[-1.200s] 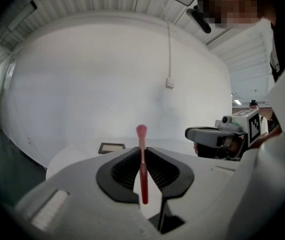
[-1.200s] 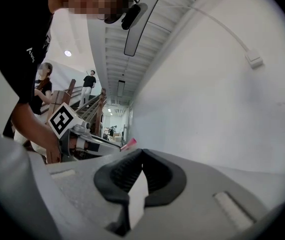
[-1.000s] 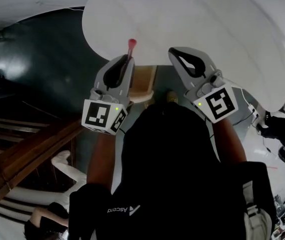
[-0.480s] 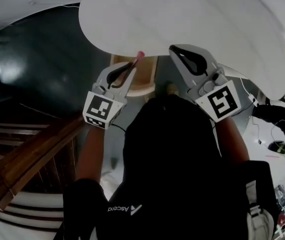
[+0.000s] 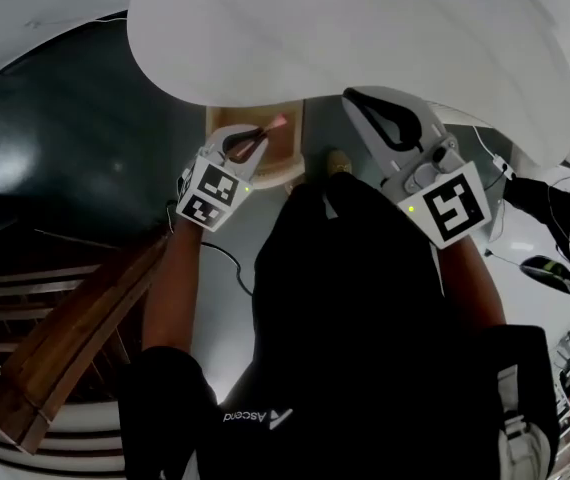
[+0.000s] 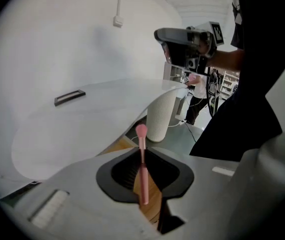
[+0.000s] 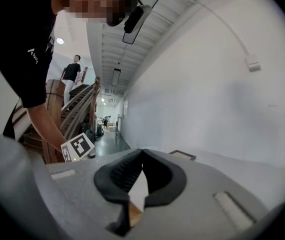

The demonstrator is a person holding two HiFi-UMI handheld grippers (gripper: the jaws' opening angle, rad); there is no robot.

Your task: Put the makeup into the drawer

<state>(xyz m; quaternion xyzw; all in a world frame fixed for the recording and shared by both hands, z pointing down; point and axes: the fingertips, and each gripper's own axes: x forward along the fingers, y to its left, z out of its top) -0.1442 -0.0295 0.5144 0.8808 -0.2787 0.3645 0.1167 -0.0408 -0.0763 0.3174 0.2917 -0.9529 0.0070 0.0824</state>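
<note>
Looming over everything is the white, round-edged bench [image 5: 365,38]. Tucked under its near rim, the wooden drawer [image 5: 283,156] looks pulled out, its top open.

The right hand-held gripper [image 5: 357,103] hangs roughly level by the bench edge. It's clenched on nothing, with the jaw tips meeting and only bench and wood showing behind them.

The left hand-held gripper [image 5: 253,142] sits low at the drawer, tilted downward. It's grasping the pink makeup brush [image 6: 142,166] by the handle, and the bristle head pokes out past the jaw tips over the drawer's wood.

So the brush isn't in yet, by my reading. It's poised right at the drawer mouth.

Now for doing this cleanly:
- Bring the bristle end down inside the drawer walls, clear of the bench rim above.
- Lay the handle close to the drawer floor before letting go, because a thin, light brush like that will likely roll or bounce if dropped from height.
- Release gently, then draw straight back so the jaws don't drag it out again.
</note>
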